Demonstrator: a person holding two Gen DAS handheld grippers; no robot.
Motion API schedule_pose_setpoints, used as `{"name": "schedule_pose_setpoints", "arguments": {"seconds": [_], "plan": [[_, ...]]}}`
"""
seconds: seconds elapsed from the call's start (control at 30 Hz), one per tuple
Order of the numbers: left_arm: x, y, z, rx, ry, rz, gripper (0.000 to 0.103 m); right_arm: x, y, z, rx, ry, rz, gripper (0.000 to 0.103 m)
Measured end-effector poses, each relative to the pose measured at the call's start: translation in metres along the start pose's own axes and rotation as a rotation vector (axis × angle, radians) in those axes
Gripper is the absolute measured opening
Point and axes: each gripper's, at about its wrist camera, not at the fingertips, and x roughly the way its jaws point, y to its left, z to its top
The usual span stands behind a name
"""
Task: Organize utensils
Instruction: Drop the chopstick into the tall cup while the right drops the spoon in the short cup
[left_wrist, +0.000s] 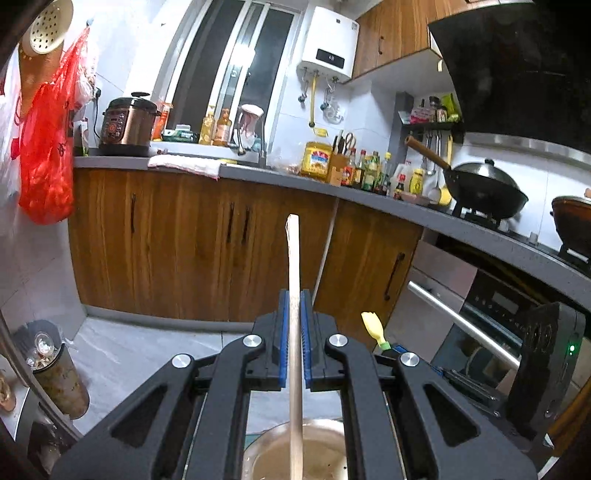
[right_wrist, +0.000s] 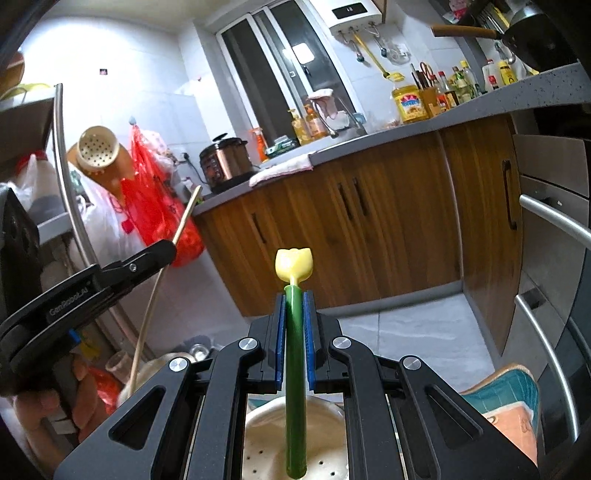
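- Altogether two utensils: left gripper (left_wrist: 294, 347) is clamped on one wooden stick (left_wrist: 293, 280); right gripper (right_wrist: 294, 339) is clamped on one green-handled utensil (right_wrist: 294, 354).
- Only the right view shows a perforated cream bowl (right_wrist: 266, 458) beneath its gripper.
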Motion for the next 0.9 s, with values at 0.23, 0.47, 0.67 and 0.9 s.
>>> {"name": "schedule_pose_setpoints", "arguments": {"seconds": [0.23, 0.47, 0.67, 0.9], "plan": [[-0.008, 0.006, -0.015, 0.006, 0.034, -0.016, 0.006, -0.006, 0.009, -0.011, -0.059, 0.005, -0.010, 0.010], [-0.034, 0.008, -0.029, 0.016, 0.114, -0.043, 0.006, -0.026, 0.011, -0.023, -0.102, 0.056, -0.014, 0.010], [-0.055, 0.009, -0.041, 0.028, 0.191, -0.050, 0.006, -0.044, 0.013, -0.030, -0.120, 0.114, -0.018, 0.010], [-0.057, 0.005, -0.050, 0.047, 0.246, -0.045, 0.006, -0.050, 0.014, -0.033, -0.122, 0.184, -0.031, 0.011]]}}
